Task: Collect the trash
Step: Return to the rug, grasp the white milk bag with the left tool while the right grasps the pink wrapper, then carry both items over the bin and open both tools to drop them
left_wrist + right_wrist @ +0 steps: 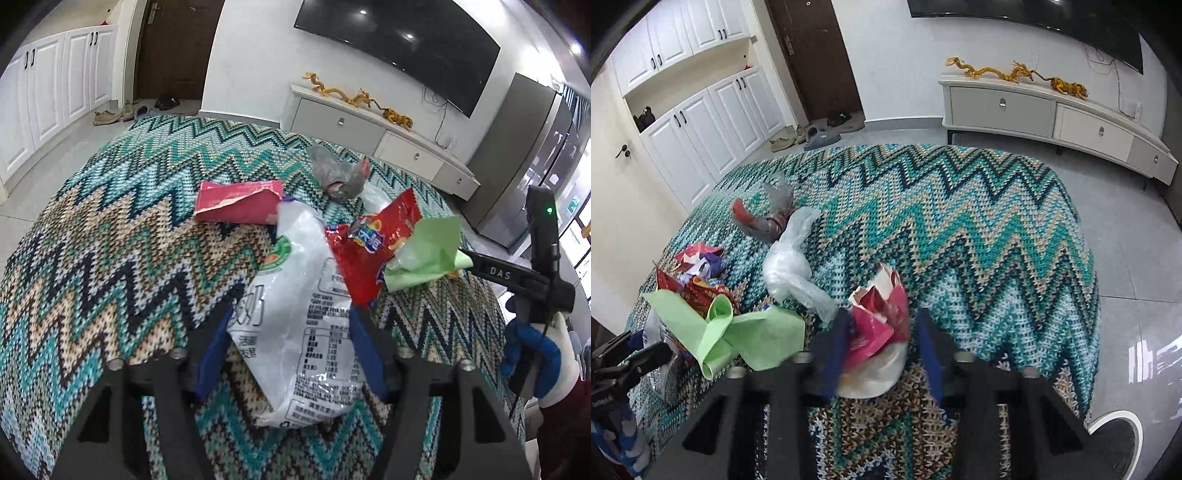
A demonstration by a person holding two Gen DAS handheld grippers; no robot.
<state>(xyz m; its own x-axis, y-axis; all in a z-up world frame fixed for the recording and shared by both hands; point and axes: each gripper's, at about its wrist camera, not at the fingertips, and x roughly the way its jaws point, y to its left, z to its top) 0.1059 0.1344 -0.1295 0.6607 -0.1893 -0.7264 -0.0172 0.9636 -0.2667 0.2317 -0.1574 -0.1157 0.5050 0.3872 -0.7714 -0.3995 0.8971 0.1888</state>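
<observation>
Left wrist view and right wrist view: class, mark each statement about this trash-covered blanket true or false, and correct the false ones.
1. The white printed bag lies between the fingers of the left gripper. True.
2. The TV is showing a picture. False: its screen is dark.
3. A golden dragon figure stands on the low cabinet. True.
4. The blanket is plain red. False: it has teal, beige and dark zigzags.
5. The green paper sits between the fingers of the right gripper. False: a pink wrapper is there, and the green paper lies beside it.
</observation>
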